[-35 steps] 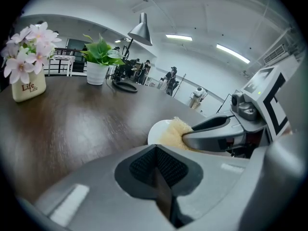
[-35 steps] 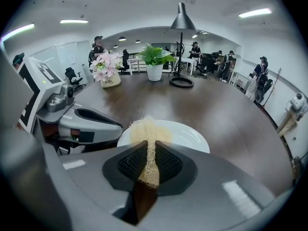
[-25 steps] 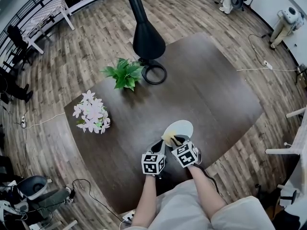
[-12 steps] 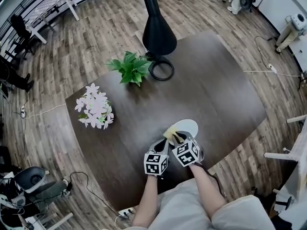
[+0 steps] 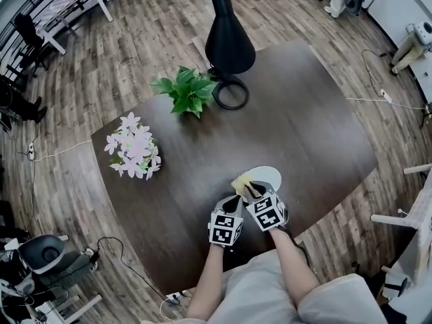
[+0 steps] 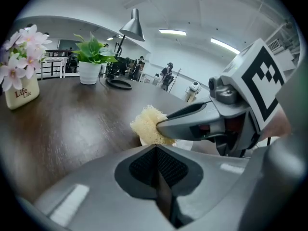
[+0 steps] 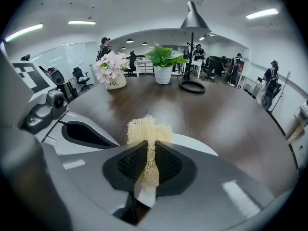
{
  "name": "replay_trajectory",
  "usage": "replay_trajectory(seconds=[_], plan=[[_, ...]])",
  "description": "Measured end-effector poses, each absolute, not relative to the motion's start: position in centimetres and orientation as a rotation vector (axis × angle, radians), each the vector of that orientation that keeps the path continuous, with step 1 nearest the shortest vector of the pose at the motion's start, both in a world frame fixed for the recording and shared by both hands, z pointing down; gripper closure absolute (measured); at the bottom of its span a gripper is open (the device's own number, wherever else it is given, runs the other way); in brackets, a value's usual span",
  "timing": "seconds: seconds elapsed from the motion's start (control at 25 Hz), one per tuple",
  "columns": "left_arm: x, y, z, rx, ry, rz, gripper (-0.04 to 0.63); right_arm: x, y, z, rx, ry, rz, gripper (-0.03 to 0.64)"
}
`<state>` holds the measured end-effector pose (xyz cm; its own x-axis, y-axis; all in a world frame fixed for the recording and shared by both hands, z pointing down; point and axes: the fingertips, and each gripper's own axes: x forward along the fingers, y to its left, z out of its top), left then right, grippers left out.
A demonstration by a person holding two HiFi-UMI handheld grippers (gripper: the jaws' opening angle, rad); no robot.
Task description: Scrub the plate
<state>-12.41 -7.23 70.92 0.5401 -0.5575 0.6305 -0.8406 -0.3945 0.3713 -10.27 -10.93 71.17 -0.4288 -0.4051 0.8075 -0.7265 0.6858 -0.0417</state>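
Floor: wooden planks point(image 5: 142, 39) are seen on every side of the table.
Table: a dark brown table point(image 5: 304, 127) with rounded corners carries everything listed below.
Lamp: a black lamp point(image 5: 229, 46) with a cone shade and a ring-shaped base is set at the far edge of the table, just right of the potted plant.
Potted plant: a green leafy potted plant point(image 5: 187, 90) in a white pot is placed on the far side, with its leaves just beside the lamp's ring base.
Flower pot: a cream flower pot point(image 5: 133, 148) printed "Life", filled with pink and white blossoms, is set on the left part of the table, well apart from the plate.
Left tongs: the left tongs point(image 6: 155, 150) are held at the near edge of the table, just left of the right tongs. The jaws are drawn together, and nothing is seen between the ribbed pads. The tips are brought up to the near left rim of the plate, but whether they touch it cannot be told.
Right tongs: the right tongs point(image 7: 147, 153) are held over the near side of the plate, with the jaws clamped on the sponge.
Plate: a round white plate point(image 5: 270, 176) is laid flat on the near side of the table, right of centre, just beyond both tongs.
Sponge: a pale yellow, coarse sponge point(image 7: 144, 129) is pinched edge-up between the right pads. Its free end is pushed out past the tips over the near left part of the plate, but contact with the plate cannot be made out.
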Motion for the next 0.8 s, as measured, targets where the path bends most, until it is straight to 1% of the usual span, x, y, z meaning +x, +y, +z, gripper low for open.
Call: replay_trajectory(seconds=[0.8], plan=[[-12.3, -7.3, 70.7, 2.09, -1.123, 0.544, 0.595, -7.6, -12.8, 71.0, 0.961, -2.004, 0.435, 0.549]])
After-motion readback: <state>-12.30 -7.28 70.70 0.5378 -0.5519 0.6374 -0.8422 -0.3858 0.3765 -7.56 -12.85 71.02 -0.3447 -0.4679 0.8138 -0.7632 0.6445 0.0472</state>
